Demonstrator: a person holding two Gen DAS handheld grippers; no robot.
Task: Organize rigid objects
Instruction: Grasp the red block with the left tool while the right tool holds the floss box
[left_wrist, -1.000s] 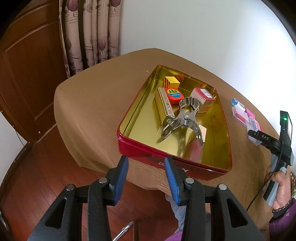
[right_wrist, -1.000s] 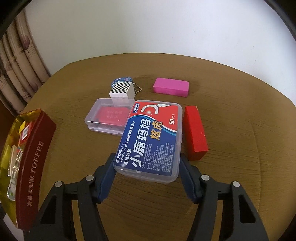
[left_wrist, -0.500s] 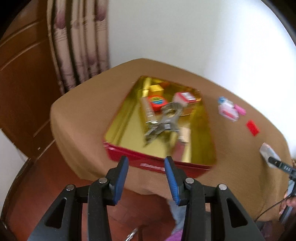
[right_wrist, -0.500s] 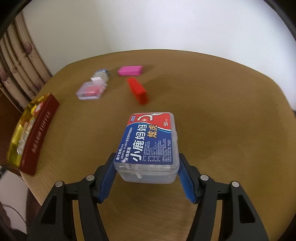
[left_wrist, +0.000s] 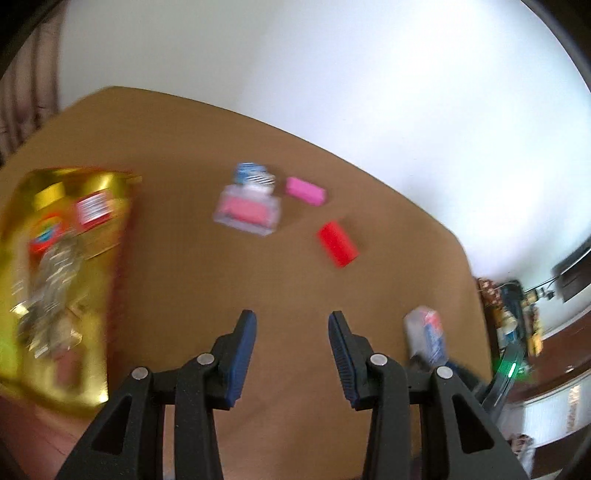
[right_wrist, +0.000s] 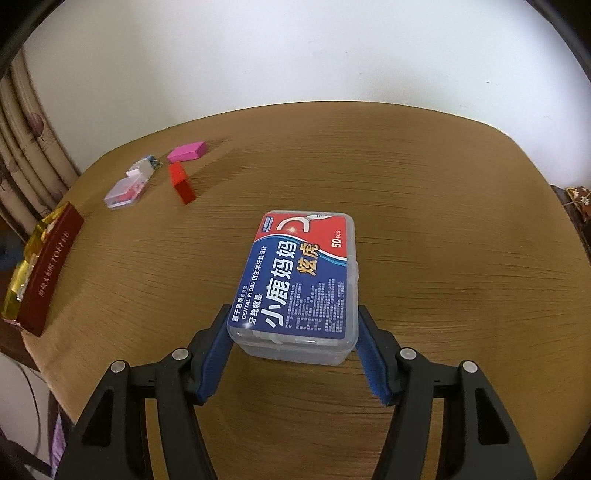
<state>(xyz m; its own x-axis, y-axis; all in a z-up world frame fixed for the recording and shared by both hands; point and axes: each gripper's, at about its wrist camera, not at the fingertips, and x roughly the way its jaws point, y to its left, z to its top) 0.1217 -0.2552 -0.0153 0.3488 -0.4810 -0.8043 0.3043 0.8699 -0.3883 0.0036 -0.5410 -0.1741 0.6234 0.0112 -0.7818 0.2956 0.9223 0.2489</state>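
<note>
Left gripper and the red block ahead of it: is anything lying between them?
No. In the left wrist view, only bare brown tabletop separates the open left gripper from the red block.

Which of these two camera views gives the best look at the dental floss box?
The right wrist view. There the dental floss box fills the middle, sharp, label readable, clamped between the right gripper fingers. The left wrist view is motion-blurred and shows that box only as a small smear near its lower right, partly behind the left gripper.
</note>
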